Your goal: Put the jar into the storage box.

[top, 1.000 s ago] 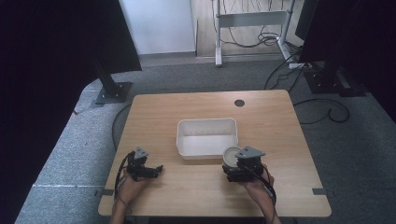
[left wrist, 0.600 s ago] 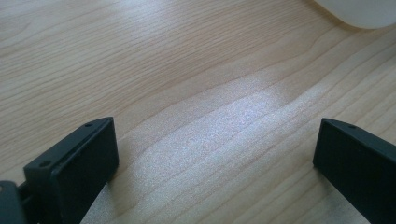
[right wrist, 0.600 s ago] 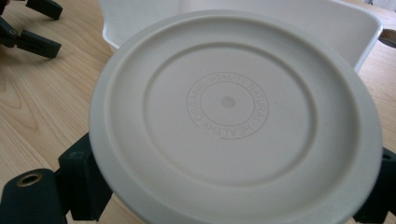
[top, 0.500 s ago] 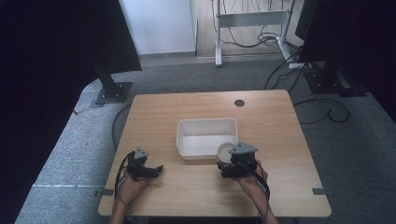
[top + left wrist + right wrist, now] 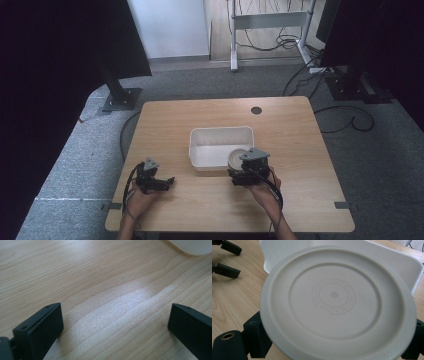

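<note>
Round plate (image 5: 334, 302) clamped by the right gripper (image 5: 248, 172), poised at the near edge of the white tub (image 5: 220, 136).

Held flat between both jaws, face up, overlapping the tub's near right rim; tub interior lying straight ahead of the right fingers (image 5: 255, 337), so likely only a short forward carry before release. Left gripper (image 5: 156, 181) resting low on the table (image 5: 200, 112), near-left of the tub, jaws spread wide on nothing, farther from the tub than the right.
</note>
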Demonstrator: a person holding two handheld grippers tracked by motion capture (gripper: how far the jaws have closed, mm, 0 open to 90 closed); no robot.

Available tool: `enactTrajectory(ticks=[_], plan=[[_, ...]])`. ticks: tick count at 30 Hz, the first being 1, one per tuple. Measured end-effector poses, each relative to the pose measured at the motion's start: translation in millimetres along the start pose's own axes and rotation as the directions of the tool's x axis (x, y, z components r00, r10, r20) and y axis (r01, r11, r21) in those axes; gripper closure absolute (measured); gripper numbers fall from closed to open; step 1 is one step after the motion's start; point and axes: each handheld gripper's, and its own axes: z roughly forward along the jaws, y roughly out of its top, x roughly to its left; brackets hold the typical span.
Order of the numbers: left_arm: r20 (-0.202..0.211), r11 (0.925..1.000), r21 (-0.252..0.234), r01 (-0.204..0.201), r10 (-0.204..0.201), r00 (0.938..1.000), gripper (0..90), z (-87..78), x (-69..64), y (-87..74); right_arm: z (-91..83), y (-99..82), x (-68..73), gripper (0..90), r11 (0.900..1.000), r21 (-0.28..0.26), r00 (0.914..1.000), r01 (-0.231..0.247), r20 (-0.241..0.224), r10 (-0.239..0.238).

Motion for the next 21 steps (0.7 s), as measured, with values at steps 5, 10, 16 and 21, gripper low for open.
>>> enactTrajectory(ticks=[5,10,16,21], plan=[[0.0,1.0,0.0,-0.001,0.001,1.0,0.0,0.0,0.1,0.0,5.4,2.5,0.5,9.6,1.0,0.004,1.0,-0.001,0.003,0.001],[0.001,1.0,0.0,0.001,-0.001,1.0,0.0,0.1,0.0,0.0,11.2,6.7,-0.4,9.6,1.0,0.006,1.0,-0.001,0.009,0.001],[0.001,1.0,0.0,0.0,0.0,1.0,0.0,0.1,0.0,0.0,15.5,10.0,-1.3,9.6,1.0,0.005,0.9999,-0.004,0.013,0.003],[0.002,1.0,0.0,0.0,0.0,1.0,0.0,0.1,0.1,0.1,21.1,13.9,-1.9,9.6,0.9999,0.001,0.9999,-0.012,0.009,0.012]])
